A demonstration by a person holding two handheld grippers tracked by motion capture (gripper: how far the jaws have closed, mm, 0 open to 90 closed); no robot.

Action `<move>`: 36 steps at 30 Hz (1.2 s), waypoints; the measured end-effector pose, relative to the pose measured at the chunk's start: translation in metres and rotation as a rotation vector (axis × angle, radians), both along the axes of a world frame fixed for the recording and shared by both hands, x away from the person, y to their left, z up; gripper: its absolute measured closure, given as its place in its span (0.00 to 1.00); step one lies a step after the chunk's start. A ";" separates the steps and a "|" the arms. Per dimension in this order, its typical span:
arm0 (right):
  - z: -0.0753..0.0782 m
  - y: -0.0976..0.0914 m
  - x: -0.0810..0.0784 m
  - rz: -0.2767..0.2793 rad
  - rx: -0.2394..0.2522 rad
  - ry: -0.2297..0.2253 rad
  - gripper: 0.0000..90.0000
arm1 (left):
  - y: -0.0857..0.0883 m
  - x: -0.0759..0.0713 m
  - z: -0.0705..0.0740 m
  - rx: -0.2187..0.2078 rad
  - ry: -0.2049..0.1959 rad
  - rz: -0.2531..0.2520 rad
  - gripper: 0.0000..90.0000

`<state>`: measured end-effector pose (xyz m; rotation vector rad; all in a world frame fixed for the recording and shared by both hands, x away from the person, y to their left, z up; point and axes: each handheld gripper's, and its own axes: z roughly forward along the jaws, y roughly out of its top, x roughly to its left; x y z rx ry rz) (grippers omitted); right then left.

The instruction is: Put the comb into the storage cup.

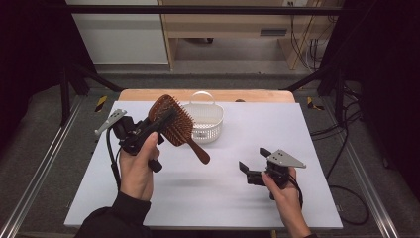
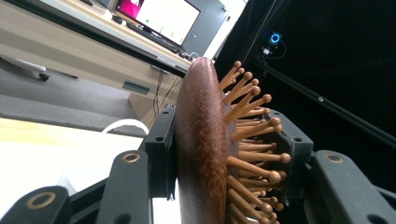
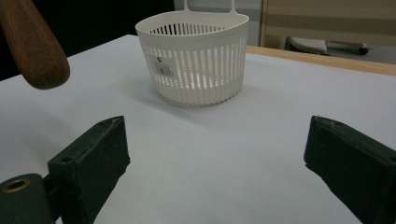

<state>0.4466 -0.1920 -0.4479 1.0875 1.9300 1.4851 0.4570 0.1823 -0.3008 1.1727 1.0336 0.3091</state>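
Note:
A brown wooden paddle hairbrush [image 1: 174, 124] is held in the air over the left of the white table, its handle slanting down to the right. My left gripper [image 1: 161, 120] is shut on the brush head; in the left gripper view the jaws clamp the brush [image 2: 203, 149] from its back and its bristle side. A white slotted basket [image 1: 204, 121] with a handle stands just behind the brush. My right gripper [image 1: 252, 163] rests low at the front right, open and empty. The right gripper view looks across the table at the basket [image 3: 196, 58], with the brush handle tip [image 3: 35, 46] at top left.
The white table board [image 1: 257, 139] ends in a wooden strip at the back. Metal rails run along both sides. Beyond the table are grey floor, a wooden desk and cables at the right.

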 end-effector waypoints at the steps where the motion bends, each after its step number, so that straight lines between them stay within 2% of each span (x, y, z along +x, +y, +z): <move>1: 0.000 -0.001 0.000 -0.001 0.000 0.000 0.08 | -0.002 0.001 0.002 -0.001 -0.005 0.002 0.56; 6: -0.001 0.000 0.001 -0.002 0.001 0.006 0.08 | -0.007 0.006 0.004 -0.002 -0.008 -0.010 0.56; 12: -0.001 0.000 0.002 -0.001 0.003 0.005 0.08 | -0.016 0.012 0.009 0.015 -0.014 -0.024 0.56; 19: -0.001 0.000 0.002 0.001 -0.005 0.008 0.08 | -0.022 0.020 0.017 0.009 -0.027 -0.016 0.56; 25: -0.001 0.001 0.002 -0.001 -0.007 0.011 0.08 | -0.025 0.029 0.025 0.027 -0.042 -0.011 0.56; 31: -0.001 0.001 0.003 0.003 -0.015 0.019 0.08 | -0.021 0.042 0.030 0.012 -0.043 0.031 0.56; 36: -0.001 0.001 0.003 0.009 -0.017 0.018 0.08 | -0.020 0.047 0.035 0.008 -0.052 0.048 0.56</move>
